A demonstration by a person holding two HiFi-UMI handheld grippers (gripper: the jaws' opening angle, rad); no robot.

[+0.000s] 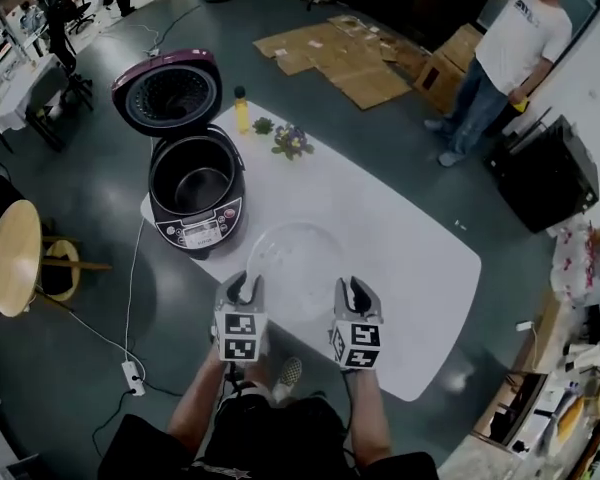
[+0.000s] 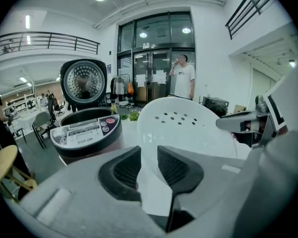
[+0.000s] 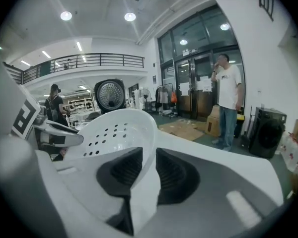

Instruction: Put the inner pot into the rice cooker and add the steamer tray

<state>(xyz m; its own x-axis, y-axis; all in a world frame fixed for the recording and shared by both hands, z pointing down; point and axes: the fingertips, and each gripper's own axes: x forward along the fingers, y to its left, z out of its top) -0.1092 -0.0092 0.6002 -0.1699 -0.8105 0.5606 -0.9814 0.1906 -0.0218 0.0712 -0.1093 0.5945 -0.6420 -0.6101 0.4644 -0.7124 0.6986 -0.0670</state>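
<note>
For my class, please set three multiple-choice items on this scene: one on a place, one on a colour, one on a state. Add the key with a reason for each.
1. Where is the dark metal inner pot?
A) inside the maroon rice cooker
B) on the floor
C) on a chair

2. What colour is the perforated plastic steamer tray?
A) black
B) white
C) yellow

3. How is the cooker's round lid?
A) shut
B) raised open
C) lying detached on the table

Key: 1 A, the pot sits in the cooker's body. 2 B, the tray shows white in both gripper views, where the left gripper and the right gripper clamp its rim. 3 B, the lid stands up behind the body with its inner face showing.
</note>
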